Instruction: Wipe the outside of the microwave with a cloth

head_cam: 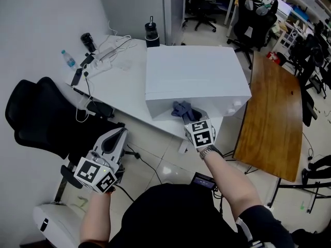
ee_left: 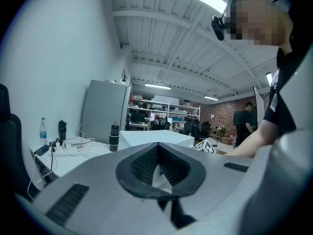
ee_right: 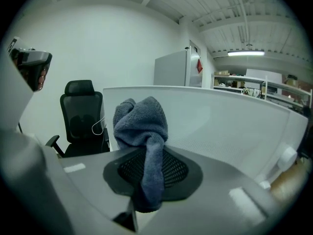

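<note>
Clamping the cloth (ee_right: pixel 141 123), the right gripper (ee_right: pixel 146 156) meets the microwave (head_cam: pixel 192 72) front at 6 o'clock; the left gripper (head_cam: pixel 122 132), at 8 o'clock, sits closed, empty. Friction could tug the bunched cloth free.

The microwave's (head_cam: pixel 194 74) top lies bare, free for a sweep. Cables (head_cam: pixel 115 50) crowd the bench (head_cam: pixel 118 91) to its left (a black flask (head_cam: pixel 151 34) behind); a wooden bench (head_cam: pixel 274 119) hems its right, a black chair (head_cam: pixel 39 115) blocks my near left.
</note>
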A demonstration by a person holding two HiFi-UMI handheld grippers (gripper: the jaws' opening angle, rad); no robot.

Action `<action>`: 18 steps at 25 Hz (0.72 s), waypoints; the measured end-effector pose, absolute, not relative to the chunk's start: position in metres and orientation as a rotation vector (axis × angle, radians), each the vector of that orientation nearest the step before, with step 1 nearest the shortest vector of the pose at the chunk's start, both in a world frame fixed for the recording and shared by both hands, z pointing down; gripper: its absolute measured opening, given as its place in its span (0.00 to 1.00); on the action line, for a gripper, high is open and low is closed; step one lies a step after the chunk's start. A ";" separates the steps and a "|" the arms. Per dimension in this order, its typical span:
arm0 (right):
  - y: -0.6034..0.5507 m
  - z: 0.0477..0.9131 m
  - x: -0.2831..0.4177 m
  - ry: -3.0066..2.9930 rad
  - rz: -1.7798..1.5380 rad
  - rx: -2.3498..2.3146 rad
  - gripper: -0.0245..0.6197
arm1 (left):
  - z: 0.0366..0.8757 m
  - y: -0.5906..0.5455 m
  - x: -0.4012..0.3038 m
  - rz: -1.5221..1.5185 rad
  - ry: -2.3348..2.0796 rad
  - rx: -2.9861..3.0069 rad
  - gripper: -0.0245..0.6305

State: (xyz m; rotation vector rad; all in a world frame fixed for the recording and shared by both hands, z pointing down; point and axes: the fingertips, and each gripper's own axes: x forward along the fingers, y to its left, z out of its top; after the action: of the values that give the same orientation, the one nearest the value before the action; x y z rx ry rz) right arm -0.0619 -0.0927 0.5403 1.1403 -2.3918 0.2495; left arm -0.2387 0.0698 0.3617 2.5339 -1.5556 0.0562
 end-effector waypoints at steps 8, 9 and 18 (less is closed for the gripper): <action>-0.104 0.537 -0.007 -2.357 0.276 1.216 0.15 | 0.358 0.053 -0.198 0.065 -1.508 2.566 0.04; -0.105 0.536 0.002 -2.353 0.280 1.225 0.15 | 0.357 0.052 -0.191 0.068 -1.502 2.568 0.04; -0.117 0.537 0.068 -2.308 0.330 1.305 0.15 | 0.354 0.039 -0.140 0.097 -1.465 2.582 0.04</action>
State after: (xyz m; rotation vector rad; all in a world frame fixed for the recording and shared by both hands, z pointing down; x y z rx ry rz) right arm 0.0679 -0.1167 0.5369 1.3051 -2.3084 0.3298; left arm -0.1405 0.0389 0.3542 2.5817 -1.4654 0.0969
